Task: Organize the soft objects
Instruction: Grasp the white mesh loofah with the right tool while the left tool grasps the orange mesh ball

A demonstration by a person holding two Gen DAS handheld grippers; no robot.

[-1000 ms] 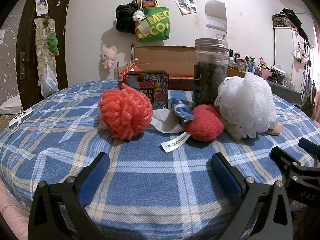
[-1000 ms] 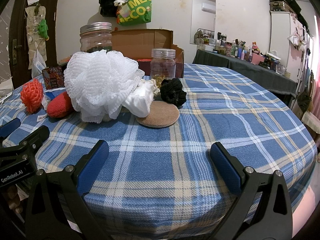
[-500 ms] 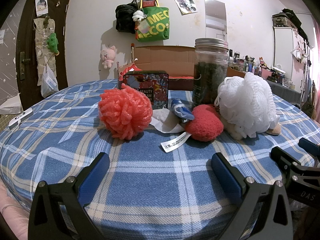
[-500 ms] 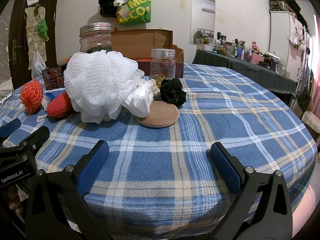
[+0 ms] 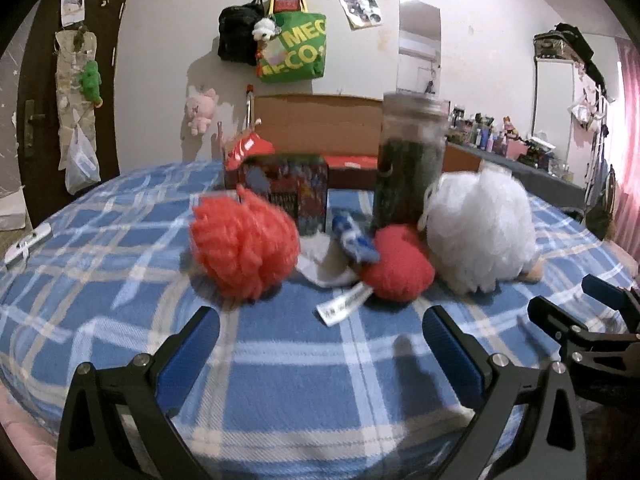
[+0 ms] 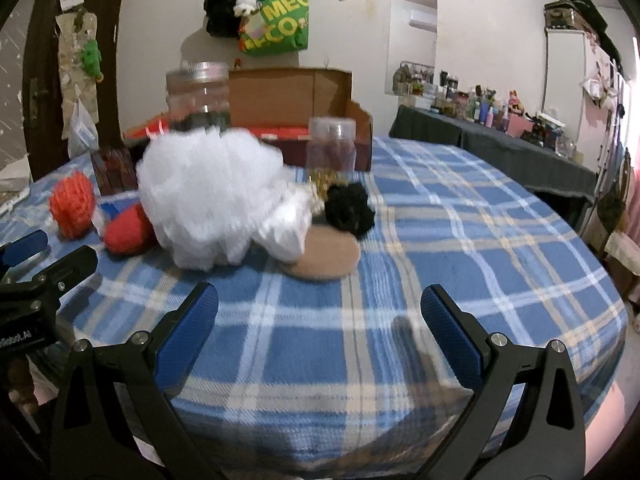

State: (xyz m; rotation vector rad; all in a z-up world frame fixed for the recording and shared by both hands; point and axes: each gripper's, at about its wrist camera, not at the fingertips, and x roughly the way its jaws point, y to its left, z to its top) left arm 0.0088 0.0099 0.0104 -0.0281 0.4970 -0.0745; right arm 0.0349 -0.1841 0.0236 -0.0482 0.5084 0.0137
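- Two hand-held tools wait at the near edge of a worktop (image 5: 280, 392) draped in blue plaid cloth, both pointed at a cluster of soft items waiting to be sorted.
- The left tool (image 5: 320, 344) has its blue-padded fingers spread wide with nothing between them, lined up roughly with the gap between the coral pompom (image 5: 245, 245) and the red knitted ball (image 5: 398, 262).
- The right tool (image 6: 319, 320) is equally wide open and empty, facing the tan round pad (image 6: 326, 256) that lies near the middle of the worktop.
- The white mesh puff (image 6: 212, 196) dominates the cluster, resting against a white plush piece (image 6: 286, 228) that overlaps the tan pad's edge; a black pompom (image 6: 349, 209) sits just behind the pad.
- A paper tag (image 5: 342, 306) trails from the red ball toward the near edge.
- Hard items stand behind the soft ones, toward the far edge: a tall jar (image 5: 410, 160), a smaller jar (image 6: 331, 150), a printed tin (image 5: 288, 190) and an open cardboard box (image 6: 296, 96), a likely place for sorted things.
- Nothing appears gripped yet; the wide stance suits bulky, squashy targets.
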